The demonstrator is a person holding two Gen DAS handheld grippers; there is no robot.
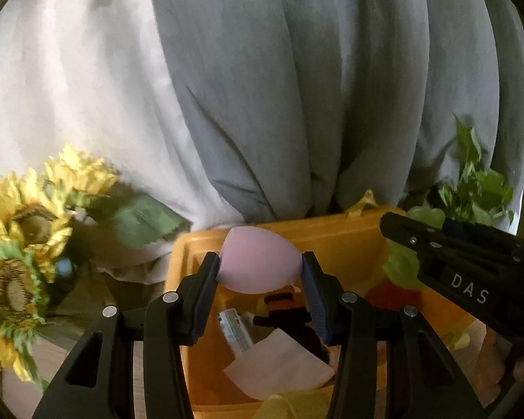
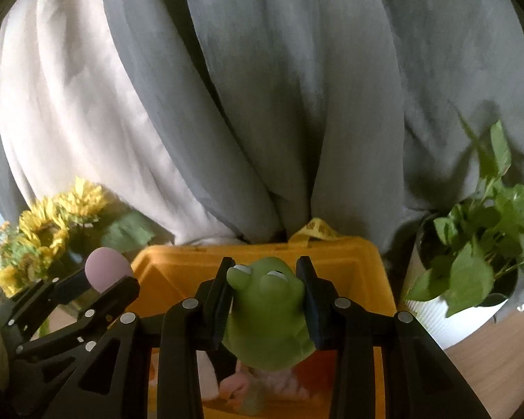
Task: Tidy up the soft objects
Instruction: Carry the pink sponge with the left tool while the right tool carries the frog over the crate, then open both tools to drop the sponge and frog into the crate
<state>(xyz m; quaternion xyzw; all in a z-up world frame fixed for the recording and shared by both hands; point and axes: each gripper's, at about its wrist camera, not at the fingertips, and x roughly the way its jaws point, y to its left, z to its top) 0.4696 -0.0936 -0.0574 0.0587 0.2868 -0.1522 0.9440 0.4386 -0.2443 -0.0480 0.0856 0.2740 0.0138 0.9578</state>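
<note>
Left claw (image 1: 260,272): pinching the pink egg-shaped sponge (image 1: 258,262) between its two pads, gripping it at the widest part and holding it just above the near edge of the yellow bin (image 1: 332,241).
Right claw (image 2: 265,293): squeezing the green frog toy (image 2: 269,314) from both sides, the frog's eyes pointing away from the camera and its soft body bulging below the pads.
Claws together: hovering side by side over the same bin, the right one showing in the left view as a black body (image 1: 471,279) just to the right of the sponge, near but not touching.
Below the left claw: lying in the bin are a pale pink cloth (image 1: 279,370), a small tube-like item (image 1: 235,328) and something dark, which is blurred and possibly a black toy.
Below the right claw: resting inside the bin is something pink and fluffy (image 2: 262,384), partly hidden by the frog.
Step in hand: likely dropping both soft items into the bin.
Doing it well: lowering each claw well inside the rim before easing the pads apart, releasing one at a time so the claws are not bumping, and aiming for open floor so the springy sponge is not bouncing out.
Beyond the claws: sunflowers (image 1: 21,230) standing to the left, a potted plant (image 2: 471,262) to the right, and grey and white curtains (image 1: 297,87) hanging farthest back.
</note>
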